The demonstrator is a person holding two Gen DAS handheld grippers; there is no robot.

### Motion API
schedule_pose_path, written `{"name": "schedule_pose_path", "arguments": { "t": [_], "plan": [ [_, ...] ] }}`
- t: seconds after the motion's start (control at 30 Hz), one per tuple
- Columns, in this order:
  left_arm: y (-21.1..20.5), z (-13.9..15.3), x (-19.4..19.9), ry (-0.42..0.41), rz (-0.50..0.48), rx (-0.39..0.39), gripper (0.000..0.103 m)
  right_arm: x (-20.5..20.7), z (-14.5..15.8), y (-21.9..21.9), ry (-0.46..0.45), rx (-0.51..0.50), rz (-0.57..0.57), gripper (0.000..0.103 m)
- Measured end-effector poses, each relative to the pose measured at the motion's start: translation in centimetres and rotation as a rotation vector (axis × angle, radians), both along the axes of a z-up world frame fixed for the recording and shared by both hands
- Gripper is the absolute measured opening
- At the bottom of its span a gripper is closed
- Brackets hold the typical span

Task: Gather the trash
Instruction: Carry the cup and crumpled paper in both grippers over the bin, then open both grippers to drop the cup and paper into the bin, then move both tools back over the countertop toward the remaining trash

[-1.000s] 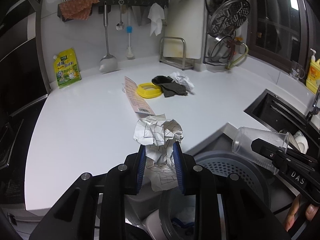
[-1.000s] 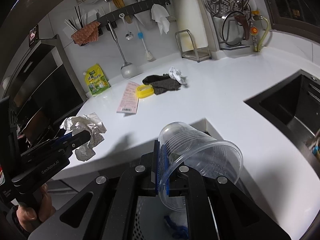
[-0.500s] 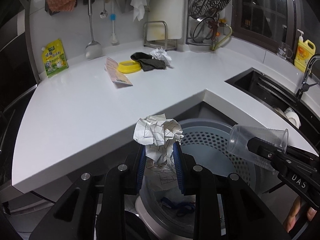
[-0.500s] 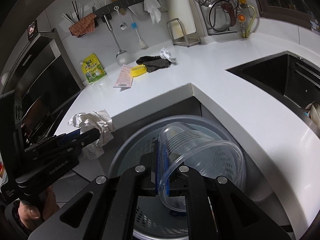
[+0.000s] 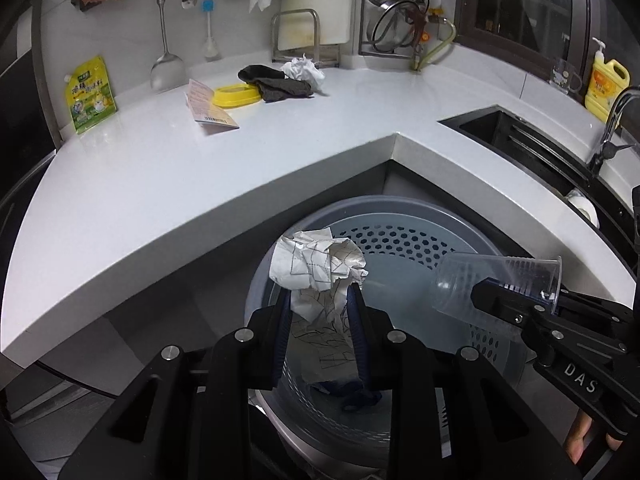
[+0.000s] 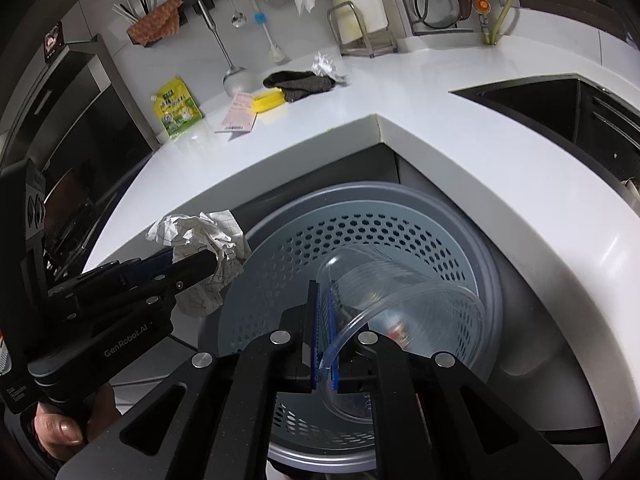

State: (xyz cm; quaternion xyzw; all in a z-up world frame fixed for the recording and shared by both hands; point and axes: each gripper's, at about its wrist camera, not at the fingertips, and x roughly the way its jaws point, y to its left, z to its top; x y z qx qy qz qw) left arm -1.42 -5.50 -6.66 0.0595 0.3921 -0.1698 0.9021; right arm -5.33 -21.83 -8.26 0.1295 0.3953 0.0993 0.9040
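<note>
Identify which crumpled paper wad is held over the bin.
The grid-printed wad, clamped in the left tongs above the grey bin; the plain white wad lies on the counter.

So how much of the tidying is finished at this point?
Something blue already lies in the bin. In hand: the left gripper pinches crumpled paper and the right gripper clamps a clear plastic cup, both over the bin, not yet dropped. Left on the counter: a white paper wad and a flat printed wrapper.

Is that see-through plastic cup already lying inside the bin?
No, the plastic cup is pinched at its rim by the right gripper, above the bin.
</note>
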Motion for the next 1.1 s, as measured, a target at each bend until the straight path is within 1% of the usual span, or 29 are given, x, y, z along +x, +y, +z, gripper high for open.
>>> {"name": "schedule_pose_path", "arguments": {
  "t": [0.07, 0.17, 0.2, 0.23, 0.27, 0.3, 0.33, 0.37, 0.43, 0.47, 0.57, 0.9, 0.97, 1.1],
  "plan": [
    [0.1, -0.1, 0.0, 0.006, 0.002, -0.005, 0.031, 0.1, -0.2, 0.1, 0.009, -0.001, 0.003, 0.004],
    [0.3, -0.3, 0.1, 0.009, 0.008, -0.005, 0.032, 0.2, -0.4, 0.0, 0.020, -0.002, 0.001, 0.005],
    [0.4, -0.3, 0.2, 0.012, 0.013, -0.006, 0.038, 0.2, -0.5, 0.0, 0.024, -0.002, 0.001, 0.005],
    [0.5, -0.3, 0.2, 0.013, 0.015, -0.009, 0.045, 0.3, -0.5, 0.0, 0.026, -0.004, -0.003, 0.011],
    [0.6, -0.4, 0.2, 0.011, 0.021, -0.009, 0.055, 0.3, -0.5, -0.1, 0.027, -0.005, -0.010, 0.022],
    [0.7, -0.4, 0.1, 0.008, 0.028, -0.008, 0.059, 0.2, -0.5, -0.3, 0.025, -0.003, -0.017, 0.028],
    [0.9, -0.4, 0.1, 0.006, 0.036, -0.010, 0.065, 0.1, -0.5, -0.5, 0.020, 0.004, -0.026, 0.038],
    [1.2, -0.3, 0.2, 0.006, 0.043, -0.017, 0.066, 0.1, -0.4, -0.6, 0.015, 0.007, -0.032, 0.041],
    [1.4, -0.4, 0.2, 0.011, 0.049, -0.022, 0.068, 0.0, -0.4, -0.9, 0.013, 0.008, -0.041, 0.041],
    [1.4, -0.4, 0.3, 0.013, 0.052, -0.020, 0.071, 0.0, -0.4, -1.0, 0.012, 0.010, -0.043, 0.043],
    [1.5, -0.5, 0.3, 0.017, 0.054, -0.022, 0.073, -0.1, -0.3, -1.2, 0.007, 0.018, -0.049, 0.046],
    [1.7, -0.2, 0.1, 0.001, 0.065, -0.017, 0.076, -0.4, -0.3, -1.6, 0.002, 0.028, -0.057, 0.047],
    [1.8, -0.1, 0.1, -0.004, 0.069, -0.017, 0.080, -0.5, -0.3, -1.6, 0.003, 0.030, -0.058, 0.047],
    [1.9, 0.2, 0.0, -0.015, 0.073, -0.016, 0.080, -0.6, -0.2, -1.4, -0.003, 0.030, -0.058, 0.049]
  ]
}}
